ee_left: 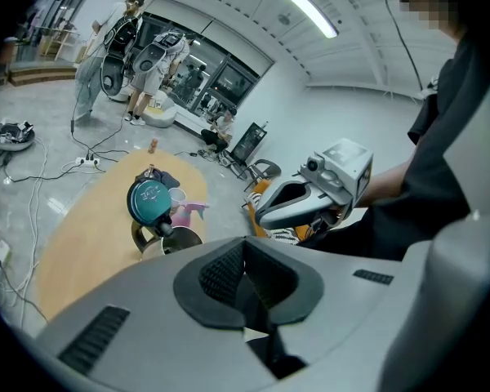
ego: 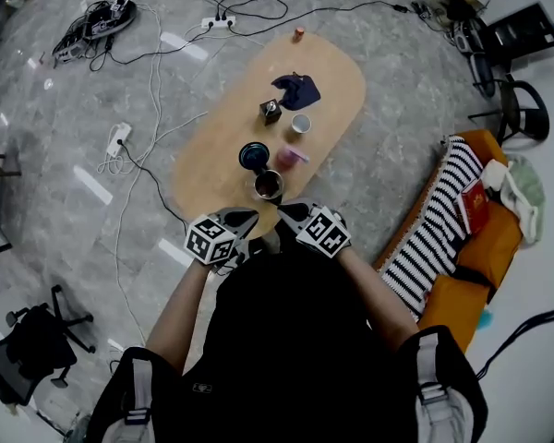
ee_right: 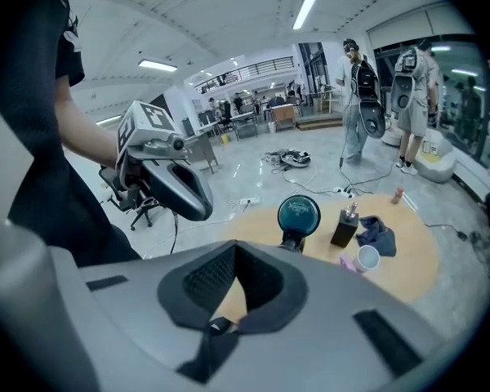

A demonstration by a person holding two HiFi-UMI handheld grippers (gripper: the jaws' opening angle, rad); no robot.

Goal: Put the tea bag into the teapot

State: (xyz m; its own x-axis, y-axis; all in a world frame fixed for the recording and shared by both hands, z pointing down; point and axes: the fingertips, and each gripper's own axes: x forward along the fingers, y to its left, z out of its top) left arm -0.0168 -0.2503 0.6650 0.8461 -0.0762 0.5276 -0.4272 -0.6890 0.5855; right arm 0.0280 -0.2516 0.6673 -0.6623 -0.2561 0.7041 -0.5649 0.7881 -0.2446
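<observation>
**Hovering empty over the near end, teapot lid up**

Holding both tools low at the near end of the oval light-wood table point(ego: 212, 169), close to the body. Left gripper point(ego: 240, 220): jaws pressed together, gripping nothing. Right gripper point(ego: 294, 213): likewise closed and empty.

Just ahead, a round metal teapot point(ego: 268, 185), with its teal round lid point(ego: 254, 157) tipped up and back, probably to keep the mouth free for a drop.

Just beside the pot, toward the right edge, a small pink piece point(ego: 292, 157). Possibly the tea bag, but too small to confirm. Pot's inside too dark to read.

Fitting a bag waiting outside as well as one dropped in.

Toward the far end, a white cup point(ego: 301, 125) and a dark blue cloth point(ego: 295, 90), well clear.
</observation>
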